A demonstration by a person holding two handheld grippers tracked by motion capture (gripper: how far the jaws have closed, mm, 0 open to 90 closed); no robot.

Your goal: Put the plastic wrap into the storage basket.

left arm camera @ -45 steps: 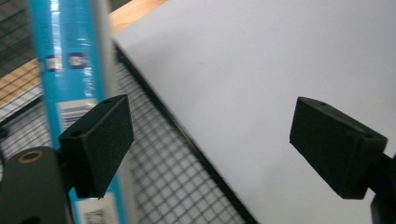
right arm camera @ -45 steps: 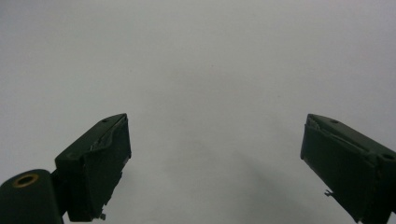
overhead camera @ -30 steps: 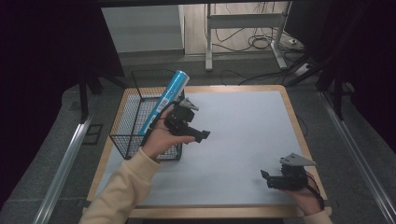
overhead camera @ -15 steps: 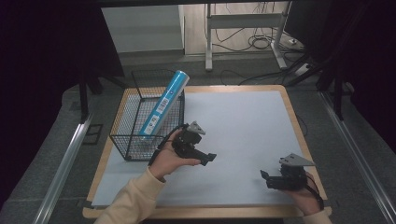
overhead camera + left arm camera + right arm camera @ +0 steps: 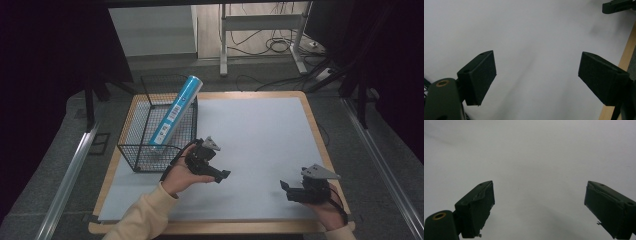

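A blue cylindrical can [image 5: 176, 111] with a white label leans upright in a black wire basket [image 5: 137, 150] at the table's left, its top sticking out over the basket's rim. My left gripper [image 5: 220, 176] hovers over the white mat just right of the basket's front corner, open and empty; in the left gripper view its jaws [image 5: 536, 77] stand wide apart over bare mat. My right gripper [image 5: 285, 189] rests low near the front right edge, open, with nothing between its jaws [image 5: 539, 207]. The right gripper's tip [image 5: 619, 6] shows at the top right of the left gripper view.
A white mat [image 5: 260, 135] covers the wooden table [image 5: 315, 125]. The table's wooden edge [image 5: 625, 60] runs close to my left gripper's right jaw. Metal rails flank the table, and a desk frame with cables [image 5: 270, 45] stands behind it.
My left gripper has let go of the blue can, left it leaning in the basket, and drawn back toward the front of the table. The right gripper has stayed put.
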